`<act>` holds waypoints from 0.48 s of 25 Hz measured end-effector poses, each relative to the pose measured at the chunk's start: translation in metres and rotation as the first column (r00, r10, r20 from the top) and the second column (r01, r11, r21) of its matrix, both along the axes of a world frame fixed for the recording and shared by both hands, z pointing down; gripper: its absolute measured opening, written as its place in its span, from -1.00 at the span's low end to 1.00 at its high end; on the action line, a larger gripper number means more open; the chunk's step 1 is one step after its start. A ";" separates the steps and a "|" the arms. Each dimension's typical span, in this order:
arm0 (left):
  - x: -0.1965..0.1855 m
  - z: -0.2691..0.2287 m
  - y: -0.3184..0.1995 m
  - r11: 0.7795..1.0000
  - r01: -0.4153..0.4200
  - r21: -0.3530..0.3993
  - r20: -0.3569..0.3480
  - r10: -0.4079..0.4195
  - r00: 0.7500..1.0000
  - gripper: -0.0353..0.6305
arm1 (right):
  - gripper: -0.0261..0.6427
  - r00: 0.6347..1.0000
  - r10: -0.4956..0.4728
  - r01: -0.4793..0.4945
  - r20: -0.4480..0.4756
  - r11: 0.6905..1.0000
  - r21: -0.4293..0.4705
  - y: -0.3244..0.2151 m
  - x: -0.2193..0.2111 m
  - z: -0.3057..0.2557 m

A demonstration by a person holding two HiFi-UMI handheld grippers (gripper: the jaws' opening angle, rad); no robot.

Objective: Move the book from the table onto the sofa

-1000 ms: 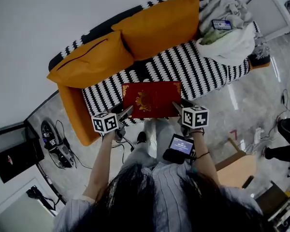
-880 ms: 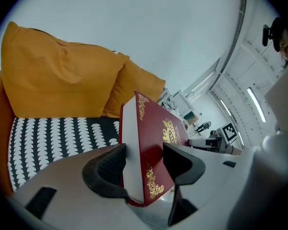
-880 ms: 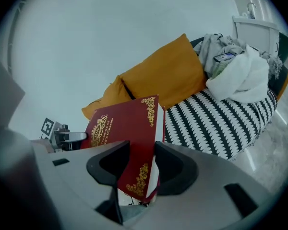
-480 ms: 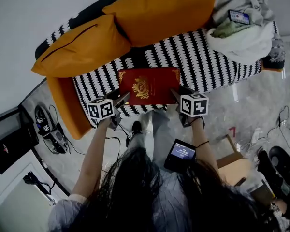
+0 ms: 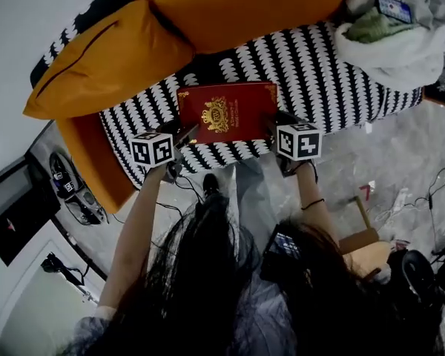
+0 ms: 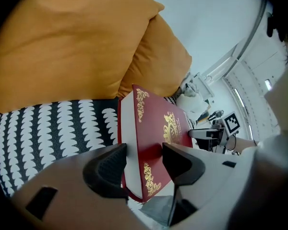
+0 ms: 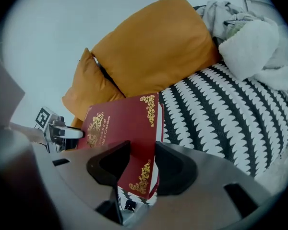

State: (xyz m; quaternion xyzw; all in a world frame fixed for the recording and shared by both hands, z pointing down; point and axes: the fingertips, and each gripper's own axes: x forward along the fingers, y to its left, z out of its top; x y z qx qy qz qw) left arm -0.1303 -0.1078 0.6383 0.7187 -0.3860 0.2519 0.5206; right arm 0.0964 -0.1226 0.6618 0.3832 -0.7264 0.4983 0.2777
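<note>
A red hardback book point(image 5: 226, 113) with gold ornament lies flat over the front part of the sofa's black-and-white seat point(image 5: 319, 73). My left gripper point(image 5: 189, 132) is shut on its left near corner point(image 6: 156, 128), one pad above the cover and one below, and its jaws have just been closing a little tighter. My right gripper point(image 5: 273, 124) is shut on the right near corner point(image 7: 120, 123) in the same way. In the gripper views the left gripper point(image 6: 144, 152) and the right gripper point(image 7: 143, 152) each clamp the book's thickness. Whether the book touches the seat I cannot tell.
Two orange cushions point(image 5: 111, 58) point(image 5: 245, 6) lean on the sofa back behind the book. A heap of pale blankets point(image 5: 397, 39) with a phone point(image 5: 394, 7) on it fills the seat's right end. Cables and dark equipment point(image 5: 67, 191) lie on the floor at the left.
Both grippers have come down and forward with the book between them, from in front of the sofa to low over its seat. The grips look unchanged.
</note>
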 end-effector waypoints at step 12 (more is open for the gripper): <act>-0.016 0.073 -0.003 0.988 -0.022 -0.153 0.058 0.032 0.998 -0.17 | -0.41 0.999 -0.029 0.028 -0.044 0.999 -0.023 -0.009 -0.021 0.058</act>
